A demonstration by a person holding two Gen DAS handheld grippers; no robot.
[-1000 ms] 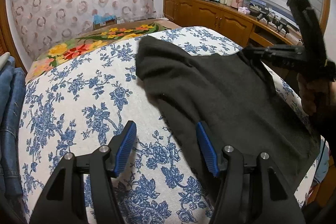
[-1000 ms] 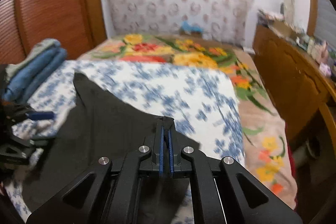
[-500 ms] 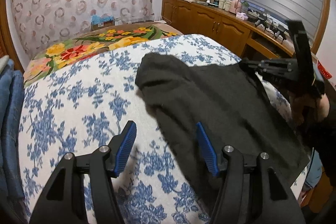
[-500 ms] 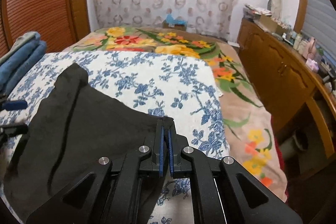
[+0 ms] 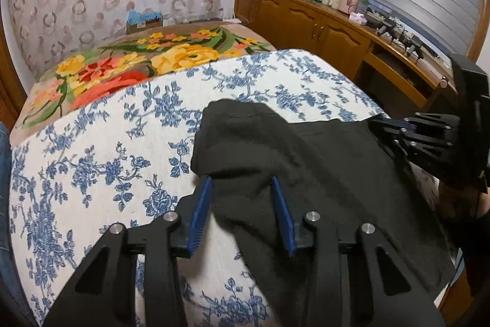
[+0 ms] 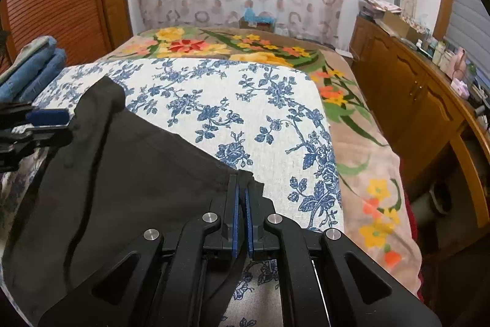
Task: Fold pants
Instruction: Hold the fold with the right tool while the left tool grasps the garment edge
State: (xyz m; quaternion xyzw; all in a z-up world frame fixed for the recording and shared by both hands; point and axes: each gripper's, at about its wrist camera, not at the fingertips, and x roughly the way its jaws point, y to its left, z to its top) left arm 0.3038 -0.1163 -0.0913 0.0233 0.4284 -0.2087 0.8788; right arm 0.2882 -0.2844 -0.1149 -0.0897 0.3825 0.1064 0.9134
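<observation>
Bedroom: a bed (image 5: pixel 92 161) under a blue-flowered cover, a floral blanket (image 5: pixel 128 72) beyond it, wooden cabinets (image 5: pixel 309 23) along the window wall. The pants (image 5: pixel 306 161) lie spread across the near right part of the cover, one end bunched toward the middle of the bed.

My right gripper (image 6: pixel 242 201) is clenched on the pants' far edge, cloth pinched between the pads. My left gripper (image 5: pixel 242 204) is closing, jaws astride the bunched left edge; the pads do not yet press the cloth as far as I can see.

Risks noted:
- The left jaws may catch only the top layer (the bunch looks doubled), so the lower layer would trail and spoil the fold.
- They may also nip the cover beneath, dragging it along.
- The right pinch sits at the very hem; a sideways pull could slip it free.
- Uneven lift between the two grips would skew the crease.
</observation>
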